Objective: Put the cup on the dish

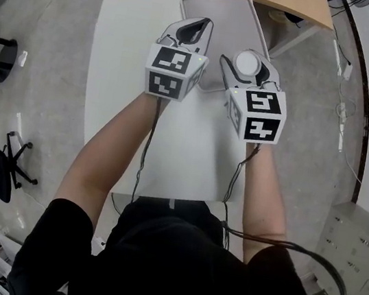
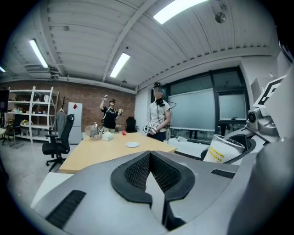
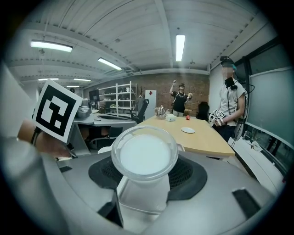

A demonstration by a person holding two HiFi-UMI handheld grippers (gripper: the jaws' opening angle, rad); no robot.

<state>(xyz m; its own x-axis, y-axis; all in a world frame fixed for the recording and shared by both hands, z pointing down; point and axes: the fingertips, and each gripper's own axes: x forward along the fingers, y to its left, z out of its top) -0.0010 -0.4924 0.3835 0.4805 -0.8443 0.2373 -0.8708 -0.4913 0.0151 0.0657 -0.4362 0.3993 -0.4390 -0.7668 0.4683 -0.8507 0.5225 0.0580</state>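
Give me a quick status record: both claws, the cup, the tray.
right claw: shut on the clear cup
left claw: shut, nothing in it
cup position: in the right claw, over the gray tray's near right edge as the head view shows it
gray tray: lying on the white table, visible part bare
cup set down on tray: not yet

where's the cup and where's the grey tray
cup [image 3: 144, 155], right gripper view, middle of its round white end
grey tray [image 1: 221, 23], head view, bare floor of the tray
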